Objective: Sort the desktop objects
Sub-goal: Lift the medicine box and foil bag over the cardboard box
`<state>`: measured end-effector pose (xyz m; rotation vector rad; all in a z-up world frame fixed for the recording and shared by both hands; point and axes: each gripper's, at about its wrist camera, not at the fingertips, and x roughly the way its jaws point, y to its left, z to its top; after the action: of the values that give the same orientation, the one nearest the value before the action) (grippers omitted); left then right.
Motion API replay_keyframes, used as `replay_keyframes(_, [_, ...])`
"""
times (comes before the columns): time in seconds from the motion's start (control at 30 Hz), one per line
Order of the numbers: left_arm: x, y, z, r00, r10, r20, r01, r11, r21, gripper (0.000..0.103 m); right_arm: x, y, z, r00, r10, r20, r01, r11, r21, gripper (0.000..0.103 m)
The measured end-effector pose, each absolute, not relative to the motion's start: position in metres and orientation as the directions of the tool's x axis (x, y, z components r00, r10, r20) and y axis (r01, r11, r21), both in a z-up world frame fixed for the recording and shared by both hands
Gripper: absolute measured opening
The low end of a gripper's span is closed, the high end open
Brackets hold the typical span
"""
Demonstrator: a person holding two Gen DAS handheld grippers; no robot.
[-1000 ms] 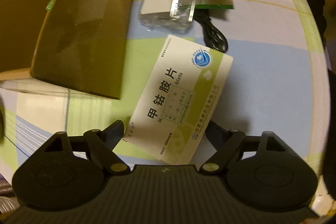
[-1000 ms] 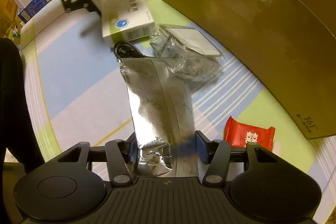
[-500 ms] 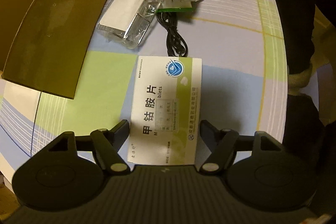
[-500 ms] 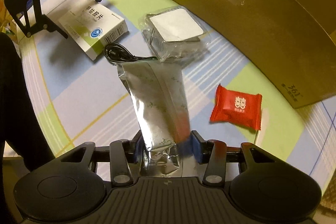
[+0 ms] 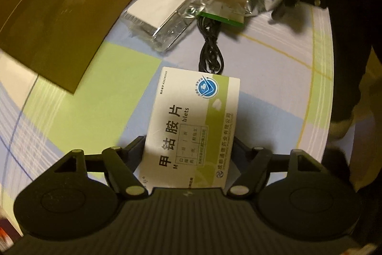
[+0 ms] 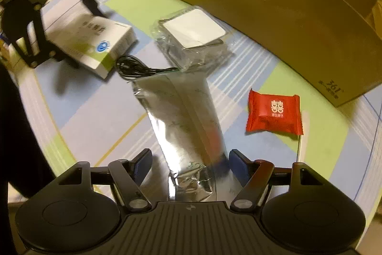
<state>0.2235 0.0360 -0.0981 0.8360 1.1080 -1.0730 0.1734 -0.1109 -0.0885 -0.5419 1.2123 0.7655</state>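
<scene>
Now that my right gripper (image 6: 189,163) has spread apart, the foil pouch (image 6: 183,116) lies loose on the tablecloth (image 6: 78,111); my left gripper (image 5: 188,145) closes on the medicine box (image 5: 191,121), so that goes next.

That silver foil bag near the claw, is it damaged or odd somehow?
The silver foil bag looks crumpled at the end between the right claw's fingers, and it lies partly over the black cable. No tear or spill is visible.

Cardboard box (image 6: 274,4) (probably nearest) beside clutter
</scene>
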Motion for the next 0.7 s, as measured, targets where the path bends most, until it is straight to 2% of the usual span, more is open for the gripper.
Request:
replay_keyframes(0.13, [0.219, 0.04, -0.094, 0.061, -0.26, -0.964, 0.924, 0.38, -0.044, 0.07, 0.18, -0.11, -0.095, 0.15, 0.224, -0.963, -0.754, 0.656, 0.035, 0.068])
replay_keyframes(0.27, [0.208, 0.036, -0.095, 0.079, -0.257, -0.963, 0.92, 0.392, -0.029, 0.07, 0.182, -0.103, -0.095, 0.143, 0.216, -0.966, -0.769, 0.639, 0.029, 0.067])
replay_keyframes(0.37, [0.203, 0.031, -0.098, 0.081, -0.255, -0.963, 0.921, 0.39, -0.026, 0.069, 0.186, -0.099, -0.093, 0.133, 0.204, -0.97, -0.781, 0.625, 0.025, 0.056])
replay_keyframes(0.4, [0.202, 0.029, -0.099, 0.084, -0.253, -0.964, 0.92, 0.39, -0.022, 0.069, 0.187, -0.098, -0.092, 0.129, 0.203, -0.971, -0.784, 0.621, 0.025, 0.049])
replay_keyframes(0.7, [0.197, 0.022, -0.1, 0.093, -0.224, -0.97, 0.911, 0.413, -0.008, 0.069, 0.18, -0.101, -0.085, 0.168, 0.208, -0.964, -0.762, 0.647, 0.007, 0.038])
